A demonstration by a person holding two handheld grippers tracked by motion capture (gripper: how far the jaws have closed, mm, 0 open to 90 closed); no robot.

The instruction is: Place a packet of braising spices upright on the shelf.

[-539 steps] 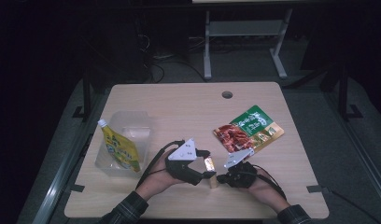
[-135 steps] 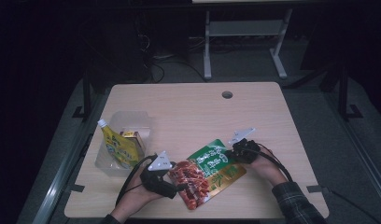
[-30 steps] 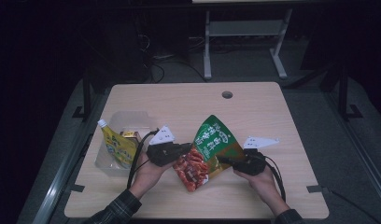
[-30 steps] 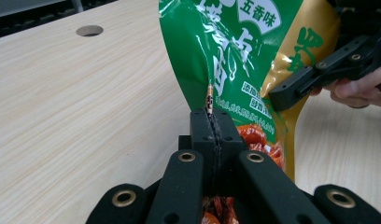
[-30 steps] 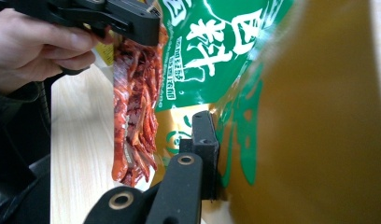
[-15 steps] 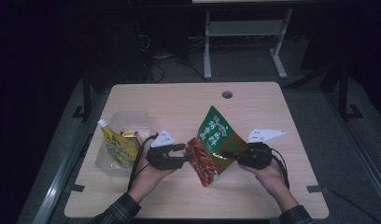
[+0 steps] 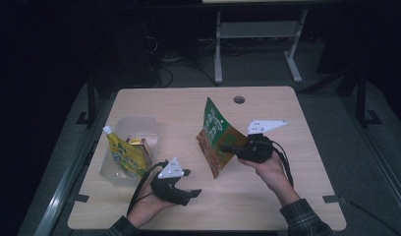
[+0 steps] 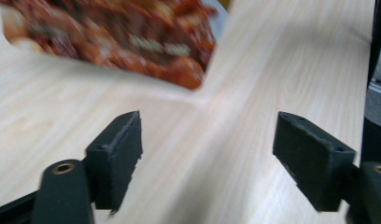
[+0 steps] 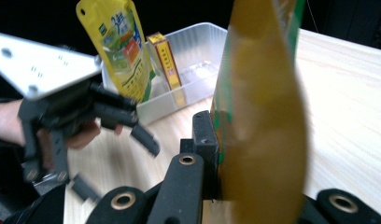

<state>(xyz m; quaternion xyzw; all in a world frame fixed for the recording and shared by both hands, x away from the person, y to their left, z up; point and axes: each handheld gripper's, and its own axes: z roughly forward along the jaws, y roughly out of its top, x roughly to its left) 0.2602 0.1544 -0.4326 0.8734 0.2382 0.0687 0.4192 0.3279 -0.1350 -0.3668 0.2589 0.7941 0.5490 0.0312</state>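
Food pouch hangs upright above the middle of the tabletop, and I have it pinched by one edge in the right gripper, fingers pressed tight on the foil. In the right gripper view the pouch stands edge-on, its plain golden back bowed toward the camera, with a strip of green print along the rim where the finger bites. I judge this one-handed hold is meant to keep it off the wood and vertical, so it can be carried across and dropped in on end like the things already stored.

My left gripper sits low near the front edge of the tabletop; its fingers have just been opening and now stand spread wide with nothing between them. In the left gripper view the pads frame bare wood, and the lower corner of the pouch floats clear ahead, untouched. Letting go there leaves the right side to do the carrying.

To the left waits the clear plastic bin, holding a yellow spouted pouch leaning upright and a small yellow box beside it.

The held pouch is flat and flexible, green at the top with white lettering, and below that a glossy photo of a reddish-brown cooked dish.
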